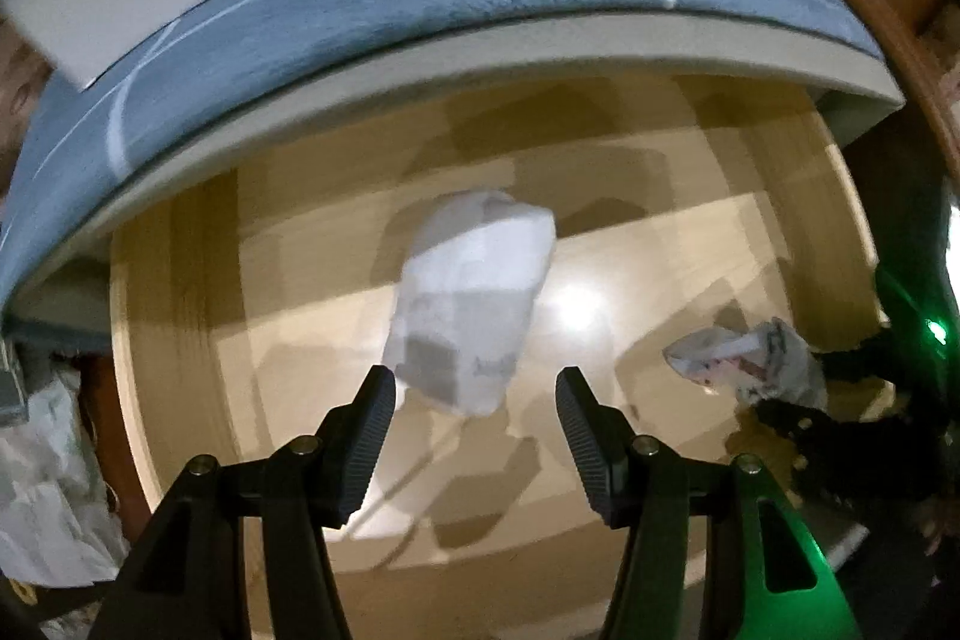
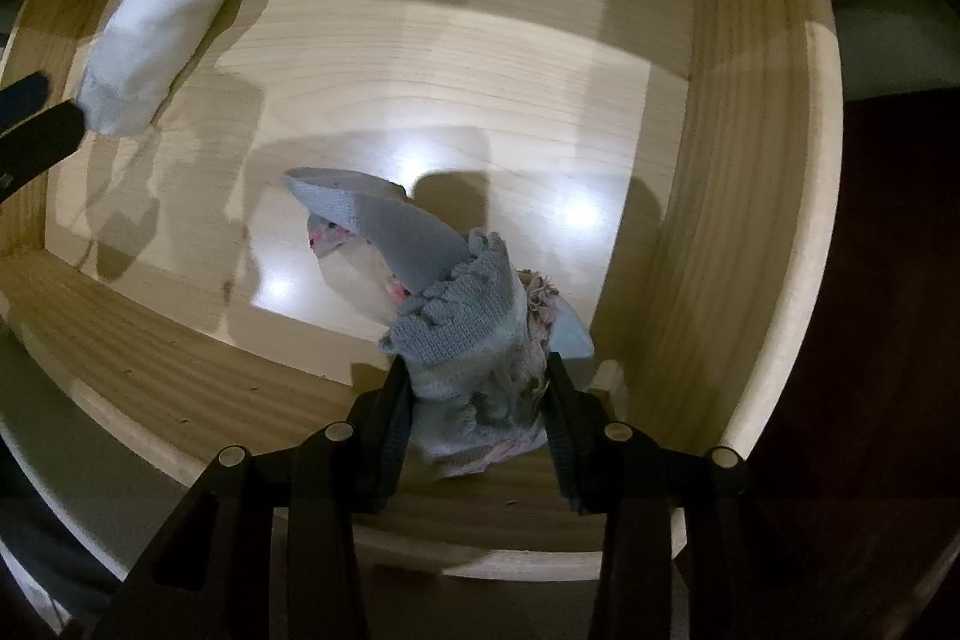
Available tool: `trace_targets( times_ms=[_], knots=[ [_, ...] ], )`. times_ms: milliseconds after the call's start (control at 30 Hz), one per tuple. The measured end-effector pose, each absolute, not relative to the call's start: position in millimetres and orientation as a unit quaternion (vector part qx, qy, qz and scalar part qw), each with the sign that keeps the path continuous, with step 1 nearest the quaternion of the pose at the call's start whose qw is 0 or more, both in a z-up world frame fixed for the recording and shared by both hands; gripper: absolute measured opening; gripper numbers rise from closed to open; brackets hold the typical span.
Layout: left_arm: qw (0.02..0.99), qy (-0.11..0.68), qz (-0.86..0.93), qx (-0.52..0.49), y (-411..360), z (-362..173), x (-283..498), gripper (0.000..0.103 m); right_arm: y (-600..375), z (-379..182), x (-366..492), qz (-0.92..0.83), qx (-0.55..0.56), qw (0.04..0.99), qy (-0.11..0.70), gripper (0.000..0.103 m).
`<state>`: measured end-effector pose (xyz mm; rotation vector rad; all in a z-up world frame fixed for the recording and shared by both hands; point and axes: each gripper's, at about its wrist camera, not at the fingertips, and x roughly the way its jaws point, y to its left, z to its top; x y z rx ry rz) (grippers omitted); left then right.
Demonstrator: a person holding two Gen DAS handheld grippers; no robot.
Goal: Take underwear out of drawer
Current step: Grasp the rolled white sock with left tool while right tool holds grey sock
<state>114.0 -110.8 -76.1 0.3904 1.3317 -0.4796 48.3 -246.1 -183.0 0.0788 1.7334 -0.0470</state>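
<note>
My right gripper (image 2: pixel 480 400), low centre of its frame, pinches grey knit underwear (image 2: pixel 444 316) lifted off the wooden drawer (image 2: pixel 750 220) floor for removal | my left gripper (image 1: pixel 474 436) is spread wide, empty, lined up below the white folded underwear (image 1: pixel 474 292) at frame centre, presumably next | count: two garments, one drawer, two grippers

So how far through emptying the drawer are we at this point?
Done: the wooden drawer stands open. In hand: the right gripper clamps a bunched grey-blue knit garment. Left: the folded white bundle lies on the drawer floor, the open left gripper above it.
</note>
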Motion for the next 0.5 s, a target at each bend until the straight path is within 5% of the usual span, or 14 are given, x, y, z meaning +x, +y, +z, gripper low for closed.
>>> trace_targets(
  times_ms=[500],
  knots=[
    [0.713, 0.643, -0.198, 0.199, -127, -123, 147, 0.058, -249, -187, 50, -0.018, 0.037, 0.646, 0.763, 0.040]
  ],
)
